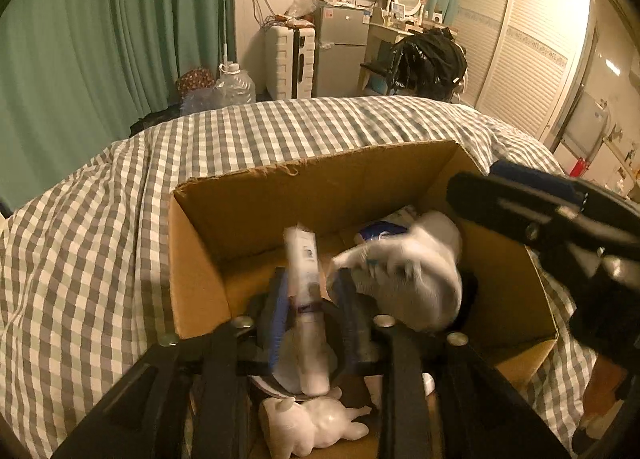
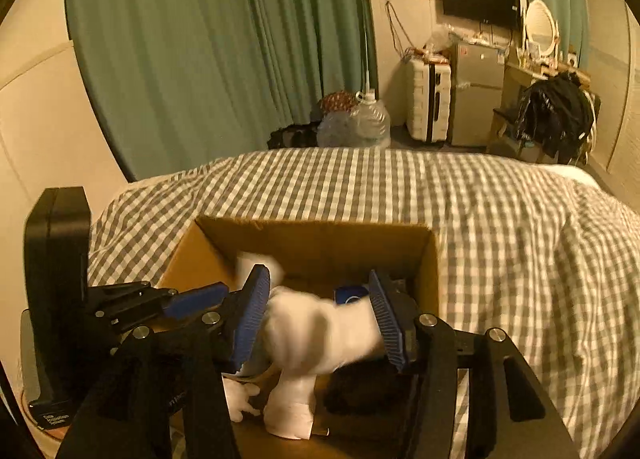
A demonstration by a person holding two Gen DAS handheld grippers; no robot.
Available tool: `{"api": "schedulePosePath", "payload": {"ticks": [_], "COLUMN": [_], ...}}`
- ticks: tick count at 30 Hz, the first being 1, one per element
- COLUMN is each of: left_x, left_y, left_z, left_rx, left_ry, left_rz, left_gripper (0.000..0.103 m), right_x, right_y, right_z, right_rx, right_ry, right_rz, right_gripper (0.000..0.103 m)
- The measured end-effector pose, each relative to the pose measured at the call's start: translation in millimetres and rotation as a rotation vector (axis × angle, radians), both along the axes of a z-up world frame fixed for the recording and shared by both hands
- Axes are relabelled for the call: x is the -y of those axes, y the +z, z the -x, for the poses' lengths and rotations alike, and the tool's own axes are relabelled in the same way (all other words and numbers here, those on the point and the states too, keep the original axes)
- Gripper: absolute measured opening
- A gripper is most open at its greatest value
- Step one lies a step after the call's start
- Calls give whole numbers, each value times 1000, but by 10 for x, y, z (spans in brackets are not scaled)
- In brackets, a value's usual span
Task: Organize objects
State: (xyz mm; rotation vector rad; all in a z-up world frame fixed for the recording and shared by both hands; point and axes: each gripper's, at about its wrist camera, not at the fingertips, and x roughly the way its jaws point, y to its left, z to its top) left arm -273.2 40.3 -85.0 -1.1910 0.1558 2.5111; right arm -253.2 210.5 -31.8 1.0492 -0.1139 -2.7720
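A brown cardboard box (image 1: 320,195) stands open on the checked bed cover (image 1: 100,259). In it the left gripper (image 1: 314,291) has a white tube (image 1: 306,259) between its blue pads, jaws a little apart; the grip is unclear. The right gripper (image 2: 320,317) stands wider around a blurred white soft thing (image 2: 320,335), and contact is unclear. A white figurine (image 1: 316,425) lies on the box floor, partly hidden.

The box (image 1: 320,187) is brown. The bed cover (image 1: 100,219) has grey and white squares. The curtain (image 2: 200,39) is green.
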Motion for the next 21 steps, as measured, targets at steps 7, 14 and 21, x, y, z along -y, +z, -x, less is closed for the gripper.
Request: {"api": "schedulePosePath", "payload": {"ticks": [7,14,21], "left_x": [37,106,183], "left_y": [255,681,1123], "left_z": [-172,-500,-842], "left_rx": [-56,-151,-259], "left_ry": [21,55,84], "left_rz": [1,-19,-23], "left_gripper": [72,88,97], "right_x": [-84,-155,-134], "right_y": [216,608,1020], "right_z": [-180,-590,-1032], "right_rx": [-41,-114,-213], "right_ry": [-32,-58,-75], "right_rz": [10,16,-13], "right_gripper": [62,72,88]}}
